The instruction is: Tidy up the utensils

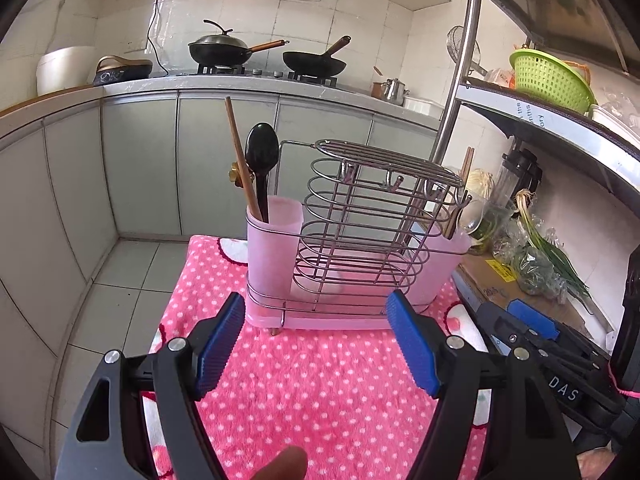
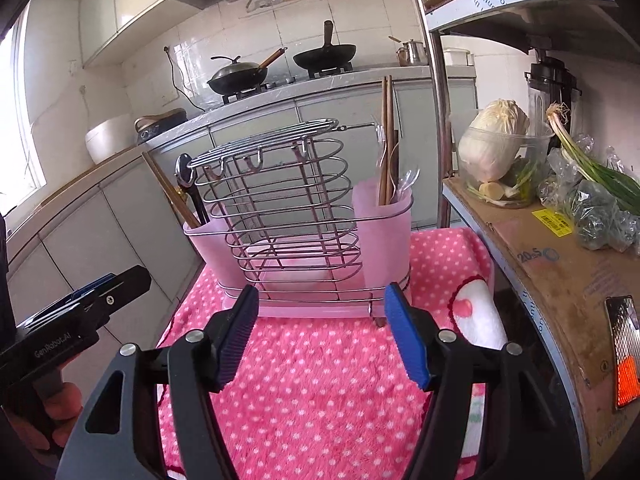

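I held both grippers above the pink dotted blanket (image 1: 320,392) that covered the surface. The left gripper (image 1: 316,344) had its jaws released, with nothing between the blue pads (image 1: 220,348), and the right gripper (image 2: 320,332) was the same, jaws spread wide and empty. Both pointed at the utensil holder (image 1: 344,240), which stood upright on the blanket just in front of them.

The holder had a wire rack (image 2: 280,208) in the middle and a pink plastic cup at each end. In the left wrist view, the left cup (image 1: 274,240) carried a black spoon (image 1: 262,160) and a brown chopstick (image 1: 242,160), both leaning a little to the left. Something small and golden sat behind them, but I could not tell what it was. In the right wrist view, the right cup (image 2: 384,232) carried a pair of brown chopsticks (image 2: 387,140) standing almost straight, and beside them some clear plastic utensils (image 2: 406,180) that I could not name exactly.

The left gripper also showed at the left edge of the right wrist view, beside the blanket. To the right of the blanket was a shelf (image 2: 560,264) lined with cardboard, with a cabbage (image 2: 492,144) in a clear bowl and green onions (image 2: 592,168) on it. Behind, two woks (image 1: 312,62) stood on the stove.
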{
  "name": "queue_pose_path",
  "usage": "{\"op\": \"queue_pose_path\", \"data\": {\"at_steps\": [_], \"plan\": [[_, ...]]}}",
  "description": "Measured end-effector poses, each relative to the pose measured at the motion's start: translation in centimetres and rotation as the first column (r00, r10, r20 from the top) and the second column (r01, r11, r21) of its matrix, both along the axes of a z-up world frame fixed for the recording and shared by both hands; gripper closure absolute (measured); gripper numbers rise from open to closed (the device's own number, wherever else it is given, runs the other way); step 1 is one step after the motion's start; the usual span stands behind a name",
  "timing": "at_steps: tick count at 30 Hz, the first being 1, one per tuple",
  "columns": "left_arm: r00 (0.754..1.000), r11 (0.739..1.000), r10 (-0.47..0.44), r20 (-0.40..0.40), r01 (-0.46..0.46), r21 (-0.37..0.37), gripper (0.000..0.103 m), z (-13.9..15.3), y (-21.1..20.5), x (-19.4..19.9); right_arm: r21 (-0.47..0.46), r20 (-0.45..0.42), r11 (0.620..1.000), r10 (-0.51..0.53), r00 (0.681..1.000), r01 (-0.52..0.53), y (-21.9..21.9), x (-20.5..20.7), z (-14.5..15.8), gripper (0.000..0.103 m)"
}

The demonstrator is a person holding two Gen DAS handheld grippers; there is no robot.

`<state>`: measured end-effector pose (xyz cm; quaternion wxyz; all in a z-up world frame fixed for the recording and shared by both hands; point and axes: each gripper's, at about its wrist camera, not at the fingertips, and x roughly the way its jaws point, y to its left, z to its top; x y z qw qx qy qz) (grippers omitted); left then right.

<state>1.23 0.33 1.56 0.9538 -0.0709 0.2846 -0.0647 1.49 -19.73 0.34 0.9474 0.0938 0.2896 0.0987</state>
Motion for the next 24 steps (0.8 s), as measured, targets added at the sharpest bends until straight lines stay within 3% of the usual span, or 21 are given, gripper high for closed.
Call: {"op": "queue_pose_path", "data": {"at_steps": [24], "plan": [[1.0, 0.999, 0.008, -0.007, -0.008, 0.039, 0.032, -0.5, -1.3, -1.0, -0.056, 0.023, 0.998, 0.002, 1.0, -0.001, 1.1, -1.5, 0.1, 0.037]]}}
